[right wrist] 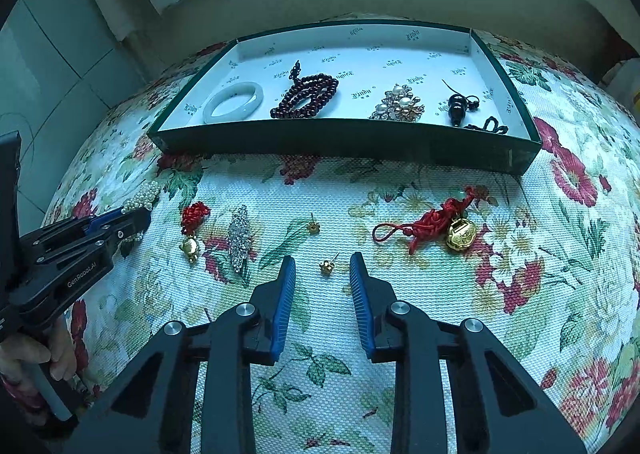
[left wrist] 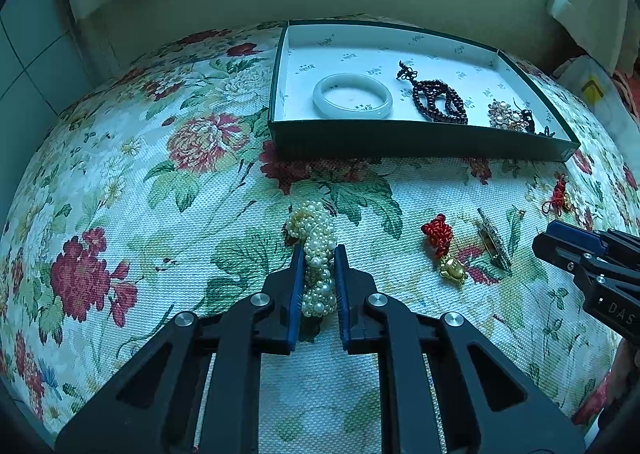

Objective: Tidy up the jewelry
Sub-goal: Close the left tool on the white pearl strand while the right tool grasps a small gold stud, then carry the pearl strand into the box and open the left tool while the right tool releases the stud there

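The left tool [left wrist: 318, 254] has its two blue pads pressed on a bunchy pearl bracelet [left wrist: 316, 254] that lies on the flowery cloth [left wrist: 120, 213] of the desk. The right tool [right wrist: 322, 262] is held wide, gripping nothing, and a tiny gold ear stud [right wrist: 327, 266] sits on the cloth right between its tips. A second gold stud [right wrist: 313, 228] lies a bit past it, toward 12 o'clock. From the right tool, at 10 o'clock, a sparkly hair clip [right wrist: 239, 238] lies beside a red knot with a little gold charm [right wrist: 191, 232]. At 2 o'clock lies a red cord with a gold lock charm [right wrist: 440, 223]. Farther back at 12 o'clock stands a flat green box [right wrist: 360, 141] with a white inside. In it, in a row from 9 to 3 o'clock, are a pale jade bangle [right wrist: 234, 101], a string of dark red beads [right wrist: 306, 95], a shiny pearl brooch [right wrist: 400, 103] and a black gourd pendant [right wrist: 458, 107] on a black cord.
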A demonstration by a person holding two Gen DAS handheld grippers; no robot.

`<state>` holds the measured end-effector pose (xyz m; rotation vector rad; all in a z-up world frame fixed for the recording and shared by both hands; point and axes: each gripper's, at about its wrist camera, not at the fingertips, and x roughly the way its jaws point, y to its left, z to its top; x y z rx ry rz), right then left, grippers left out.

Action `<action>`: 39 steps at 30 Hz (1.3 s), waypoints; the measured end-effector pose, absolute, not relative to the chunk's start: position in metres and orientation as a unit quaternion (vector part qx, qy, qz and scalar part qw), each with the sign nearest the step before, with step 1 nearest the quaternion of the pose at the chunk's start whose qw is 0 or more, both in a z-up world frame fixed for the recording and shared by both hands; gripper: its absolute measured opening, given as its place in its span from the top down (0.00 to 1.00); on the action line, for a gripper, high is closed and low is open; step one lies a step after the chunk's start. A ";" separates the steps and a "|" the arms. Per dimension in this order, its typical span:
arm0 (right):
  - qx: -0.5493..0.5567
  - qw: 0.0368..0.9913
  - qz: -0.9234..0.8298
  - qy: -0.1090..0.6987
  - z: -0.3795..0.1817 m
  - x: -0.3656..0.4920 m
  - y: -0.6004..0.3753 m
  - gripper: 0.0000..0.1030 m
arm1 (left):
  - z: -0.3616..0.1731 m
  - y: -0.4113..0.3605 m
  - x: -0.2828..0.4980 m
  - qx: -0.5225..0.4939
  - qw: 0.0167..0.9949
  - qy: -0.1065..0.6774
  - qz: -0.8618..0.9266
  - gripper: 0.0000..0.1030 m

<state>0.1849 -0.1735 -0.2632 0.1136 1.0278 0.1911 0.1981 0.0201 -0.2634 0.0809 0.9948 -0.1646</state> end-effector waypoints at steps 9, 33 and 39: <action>0.032 0.869 0.082 0.487 -0.264 0.187 -0.169 0.82 | -0.263 0.022 0.200 0.034 0.875 0.477 -0.074 0.86; 0.033 0.874 0.083 0.477 -0.254 0.180 -0.176 0.92 | -0.257 0.021 0.197 0.030 0.878 0.472 -0.077 0.87; 0.037 0.881 0.081 0.465 -0.242 0.180 -0.181 0.92 | -0.247 0.015 0.195 0.027 0.882 0.463 -0.084 0.87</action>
